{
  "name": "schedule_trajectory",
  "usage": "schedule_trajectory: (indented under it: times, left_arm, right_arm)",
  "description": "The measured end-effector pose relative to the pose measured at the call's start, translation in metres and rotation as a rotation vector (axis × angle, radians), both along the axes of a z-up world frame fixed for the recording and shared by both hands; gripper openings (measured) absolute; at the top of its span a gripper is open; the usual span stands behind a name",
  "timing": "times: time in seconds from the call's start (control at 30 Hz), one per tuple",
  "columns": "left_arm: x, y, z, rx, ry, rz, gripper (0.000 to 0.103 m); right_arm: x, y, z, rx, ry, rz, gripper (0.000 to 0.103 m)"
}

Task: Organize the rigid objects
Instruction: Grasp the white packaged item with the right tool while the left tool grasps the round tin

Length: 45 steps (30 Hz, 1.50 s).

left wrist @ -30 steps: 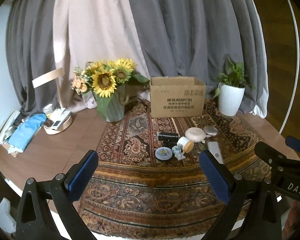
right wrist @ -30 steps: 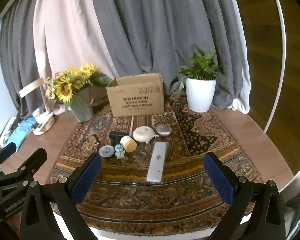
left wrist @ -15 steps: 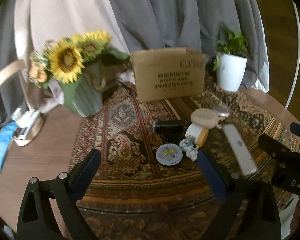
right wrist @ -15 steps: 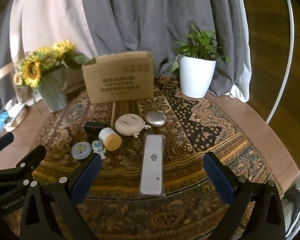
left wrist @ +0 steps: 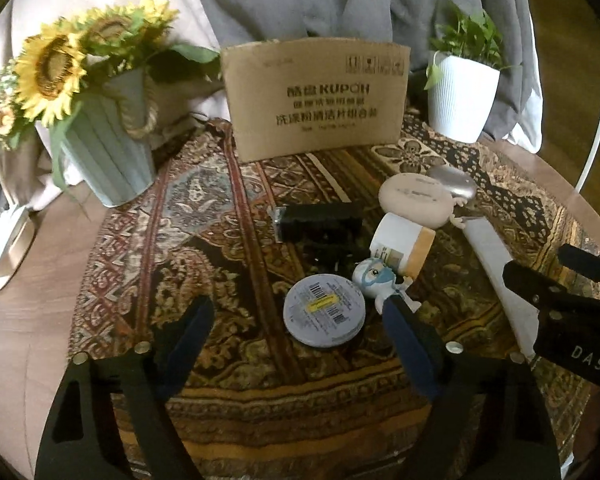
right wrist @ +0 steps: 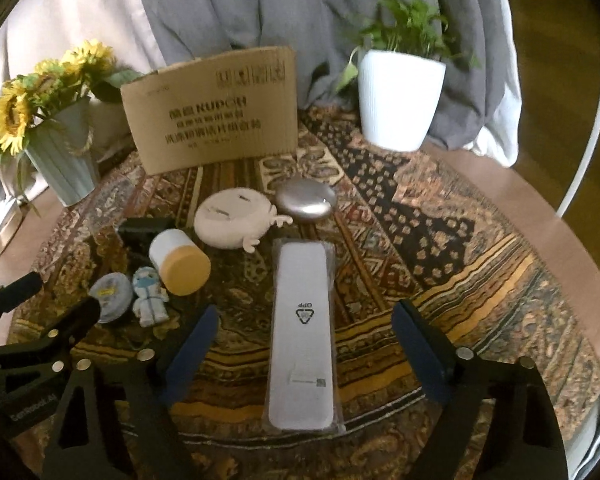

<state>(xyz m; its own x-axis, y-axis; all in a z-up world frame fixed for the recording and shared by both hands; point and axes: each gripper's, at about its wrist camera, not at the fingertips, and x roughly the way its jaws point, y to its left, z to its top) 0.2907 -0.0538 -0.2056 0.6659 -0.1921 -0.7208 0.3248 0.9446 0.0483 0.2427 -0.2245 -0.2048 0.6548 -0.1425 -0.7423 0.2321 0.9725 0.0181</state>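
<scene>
Several small objects lie on a patterned rug (left wrist: 220, 216). My left gripper (left wrist: 300, 332) is open just above a round grey tin (left wrist: 324, 310), with a small white figurine (left wrist: 378, 276), a white jar with a tan lid (left wrist: 404, 246) and a black box (left wrist: 320, 220) beyond. My right gripper (right wrist: 304, 344) is open, its fingers either side of a long white bar in clear wrap (right wrist: 302, 328). A cream round case (right wrist: 232, 222) and a silver oval object (right wrist: 306, 202) lie further back. An open cardboard box (right wrist: 212, 116) stands behind them.
A sunflower pot (left wrist: 108, 148) stands at the back left and a white plant pot (right wrist: 400, 100) at the back right. Grey curtains hang behind. Bare wooden tabletop (left wrist: 32, 320) surrounds the rug, with clutter at the far left edge.
Both grippers have moved forward and down toward the objects. The tin now sits between the left fingers and the white bar between the right fingers. Both stay open.
</scene>
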Motion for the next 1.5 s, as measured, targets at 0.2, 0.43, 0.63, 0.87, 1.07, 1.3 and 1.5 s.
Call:
schedule_trajectory:
  times: [0.2,0.43,0.63,0.87,1.07,1.3,1.5]
  left_arm:
    - [0.009,-0.005,-0.012,-0.006,0.037,-0.019,0.081]
    - [0.016,-0.004,-0.021,0.008,0.051,-0.027,0.077]
    - [0.022,-0.004,-0.028,-0.004,0.097,-0.046,0.068]
    - [0.029,-0.006,-0.031,-0.010,0.111,-0.051,0.066]
    - [0.026,-0.011,-0.029,-0.005,0.105,-0.075,0.051]
    - [0.017,-0.009,-0.024,0.002,0.090,-0.045,0.051]
    - [0.009,-0.008,-0.010,-0.024,0.076,-0.023,0.051]
  right_arm:
    - [0.010,-0.008,-0.014,0.014,0.026,-0.013,0.081]
    - [0.020,-0.008,-0.025,0.024,0.053,-0.016,0.076]
    - [0.025,-0.009,-0.033,0.039,0.075,-0.023,0.071]
    - [0.029,-0.008,-0.036,0.028,0.094,-0.029,0.069]
    - [0.031,-0.008,-0.035,0.025,0.093,-0.003,0.052]
    - [0.030,-0.007,-0.031,0.029,0.094,0.039,0.040]
    - [0.023,-0.005,-0.020,0.034,0.068,0.070,0.040]
